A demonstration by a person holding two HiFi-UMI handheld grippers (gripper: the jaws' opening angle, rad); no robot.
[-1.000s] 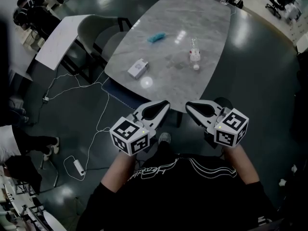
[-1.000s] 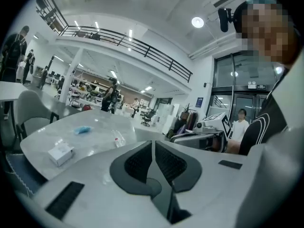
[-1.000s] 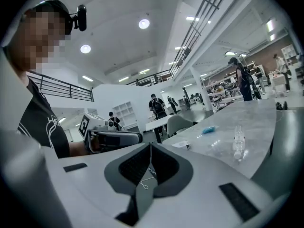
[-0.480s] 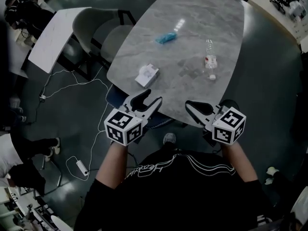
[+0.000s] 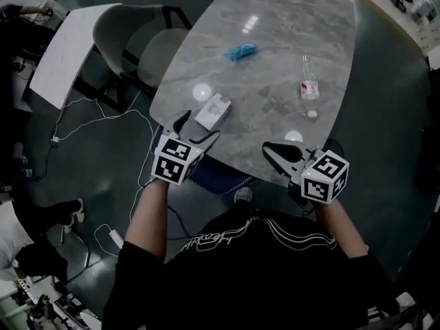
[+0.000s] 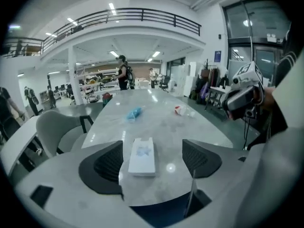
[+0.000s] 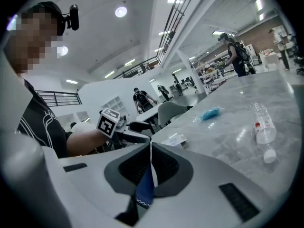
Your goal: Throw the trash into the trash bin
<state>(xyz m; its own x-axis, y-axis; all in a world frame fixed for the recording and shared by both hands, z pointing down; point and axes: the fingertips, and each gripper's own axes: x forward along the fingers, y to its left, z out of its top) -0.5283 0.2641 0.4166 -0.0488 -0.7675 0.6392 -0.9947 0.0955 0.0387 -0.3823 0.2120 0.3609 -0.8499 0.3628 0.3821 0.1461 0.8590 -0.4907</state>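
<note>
A small white box (image 5: 212, 111) lies on the near left edge of the grey marbled counter (image 5: 275, 19), left of the head view's centre. The left gripper (image 5: 198, 128) points at it with its jaws opening; in the left gripper view the box sits between the two pads, closer to the left one, with neither pad pressing on it. Higher up the counter lies a crumpled blue wrapper (image 5: 240, 51). To the right of centre lies a clear plastic bottle (image 5: 309, 80) on its side, with a white cap (image 5: 313, 114) just below it. The right gripper (image 5: 269, 148) hangs off the counter's near edge at lower right, its jaws together. A pale chair (image 5: 137, 40) stands at upper left, beside the counter.
</note>
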